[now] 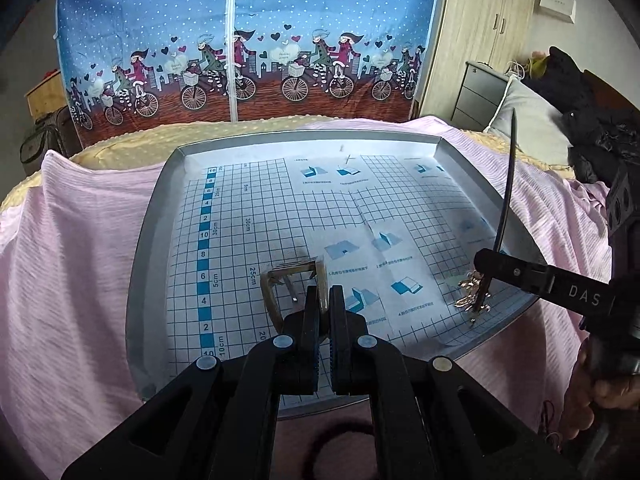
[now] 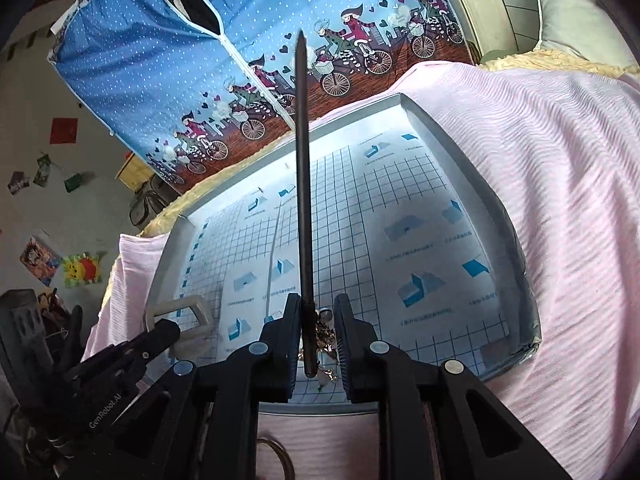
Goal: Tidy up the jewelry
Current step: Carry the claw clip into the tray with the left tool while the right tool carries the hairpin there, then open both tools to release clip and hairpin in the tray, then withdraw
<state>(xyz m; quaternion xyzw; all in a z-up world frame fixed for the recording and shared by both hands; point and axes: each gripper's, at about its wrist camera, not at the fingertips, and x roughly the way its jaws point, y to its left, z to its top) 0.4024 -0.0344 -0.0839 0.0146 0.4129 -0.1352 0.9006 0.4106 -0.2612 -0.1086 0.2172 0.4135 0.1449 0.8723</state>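
Note:
A grey tray [image 1: 160, 200] lined with blue grid paper lies on a pink cloth. My left gripper [image 1: 325, 304] is shut on one side of a beige angular bangle [image 1: 276, 280] that rests on the paper at the tray's near middle. At the tray's right side, my right gripper [image 1: 486, 262] is shut on a dark hair stick [image 1: 506, 200] that stands nearly upright, its gold ornament [image 1: 472, 292] touching the paper. In the right wrist view the hair stick [image 2: 302, 180] rises from between the right gripper [image 2: 318, 320] fingers, with the bangle [image 2: 188, 312] and left gripper [image 2: 160, 332] at lower left.
The pink cloth [image 1: 80, 260] covers a bed around the tray [image 2: 440, 136]. A blue fabric wardrobe [image 1: 240, 40] stands behind. A grey pillow [image 1: 528, 120], dark clothing [image 1: 592, 132] and grey drawers [image 1: 476, 92] are at right. A hand [image 1: 600, 384] holds the right gripper.

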